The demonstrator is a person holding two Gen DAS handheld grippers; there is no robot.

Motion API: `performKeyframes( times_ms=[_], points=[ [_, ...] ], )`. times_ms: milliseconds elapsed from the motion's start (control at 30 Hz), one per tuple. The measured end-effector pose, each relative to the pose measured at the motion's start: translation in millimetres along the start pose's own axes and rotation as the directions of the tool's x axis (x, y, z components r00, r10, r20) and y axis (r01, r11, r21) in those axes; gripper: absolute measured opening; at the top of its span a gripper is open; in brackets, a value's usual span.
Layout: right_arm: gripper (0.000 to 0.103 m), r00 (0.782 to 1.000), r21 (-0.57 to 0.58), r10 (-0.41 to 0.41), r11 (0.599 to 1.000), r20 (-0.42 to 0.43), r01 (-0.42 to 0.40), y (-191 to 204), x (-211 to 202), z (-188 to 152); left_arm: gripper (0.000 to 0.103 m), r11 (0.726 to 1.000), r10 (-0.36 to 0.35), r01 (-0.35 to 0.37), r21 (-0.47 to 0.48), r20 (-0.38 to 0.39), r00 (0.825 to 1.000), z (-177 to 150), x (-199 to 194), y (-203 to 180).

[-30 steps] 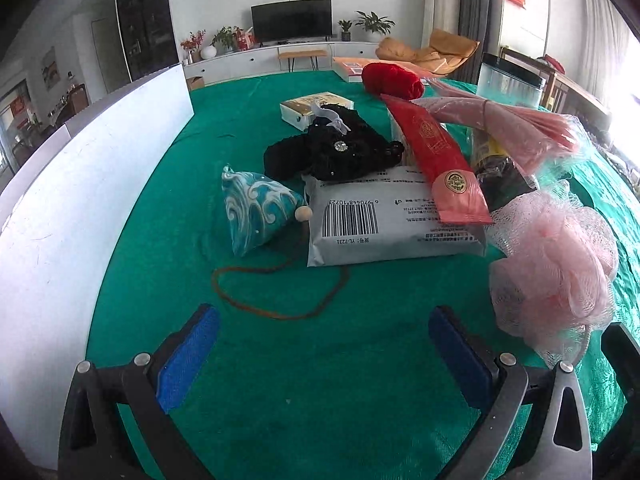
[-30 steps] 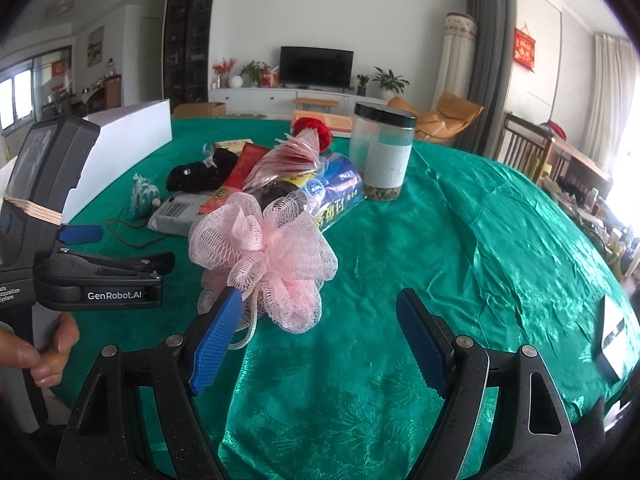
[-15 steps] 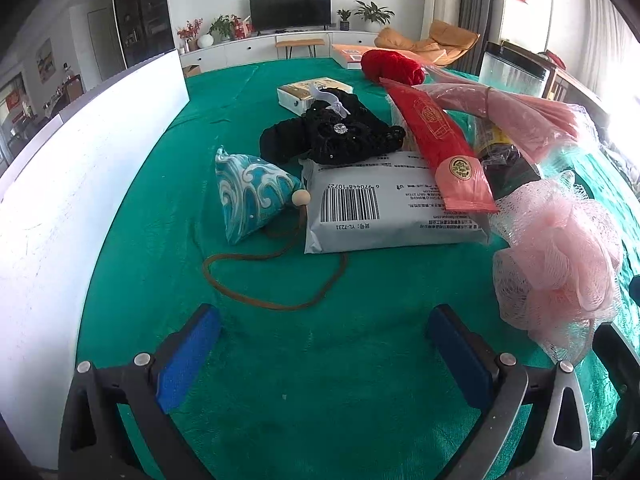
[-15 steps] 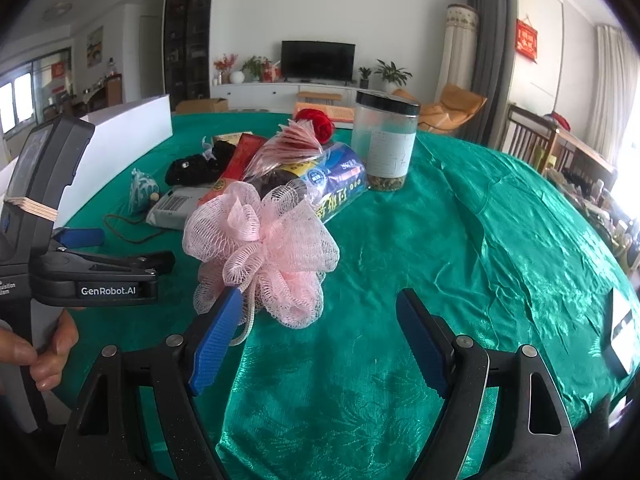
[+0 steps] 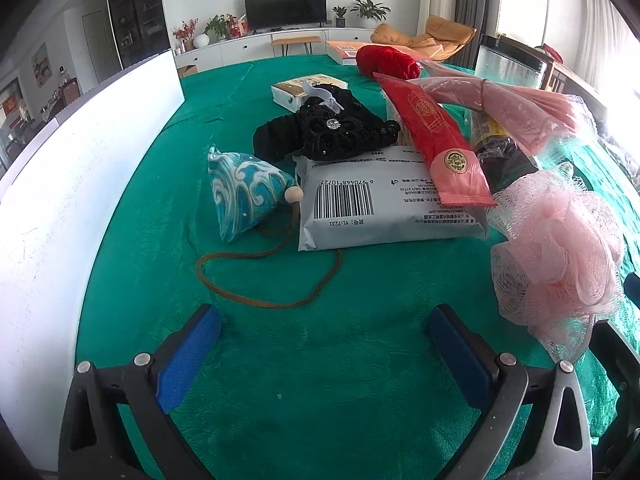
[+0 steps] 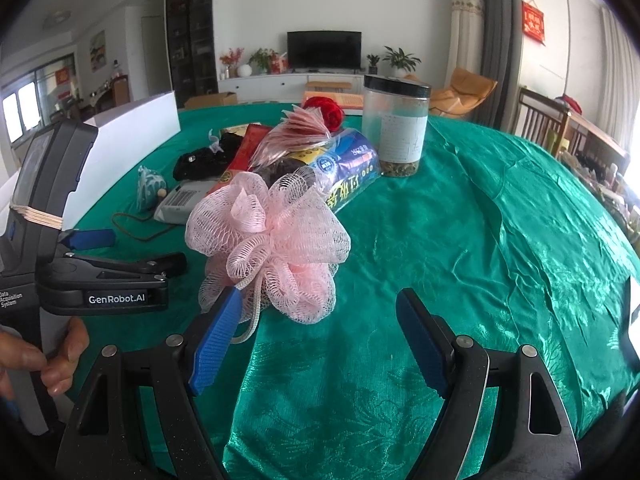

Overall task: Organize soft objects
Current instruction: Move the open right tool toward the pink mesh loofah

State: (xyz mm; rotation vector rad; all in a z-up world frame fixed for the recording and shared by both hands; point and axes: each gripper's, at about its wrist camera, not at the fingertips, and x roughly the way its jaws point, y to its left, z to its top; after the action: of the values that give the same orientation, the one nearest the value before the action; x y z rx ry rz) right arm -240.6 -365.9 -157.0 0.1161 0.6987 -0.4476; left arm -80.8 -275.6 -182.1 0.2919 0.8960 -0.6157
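Note:
A pink mesh bath pouf lies on the green tablecloth, just ahead and left of my right gripper, which stands open with nothing between its pads. My left gripper is open too, over bare cloth short of a brown cord loop. That cord runs to a blue wave-pattern pouch with a wooden bead. Behind lie a grey barcoded soft packet, a black lace piece and a red yarn ball.
A white box wall runs along the left side of the table. A clear jar with a black lid, red packets, a blue snack bag and a small box crowd the pile. A hand holds the left gripper's handle.
Both views have drawn slightly closer to the pile; the pouf sits a little nearer the right gripper's left pad. Neither gripper has changed its opening.

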Motion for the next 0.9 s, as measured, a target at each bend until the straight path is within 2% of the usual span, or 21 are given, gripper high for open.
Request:
performKeyframes(
  times_ms=[900],
  points=[
    [0.082,1.0,0.034,-0.028,0.999,-0.011,0.029,-10.6,1.3,-0.2,0.103,1.0,-0.007,0.007,-0.005,-0.001,1.0,0.5,0.3,0.2]
  ],
)
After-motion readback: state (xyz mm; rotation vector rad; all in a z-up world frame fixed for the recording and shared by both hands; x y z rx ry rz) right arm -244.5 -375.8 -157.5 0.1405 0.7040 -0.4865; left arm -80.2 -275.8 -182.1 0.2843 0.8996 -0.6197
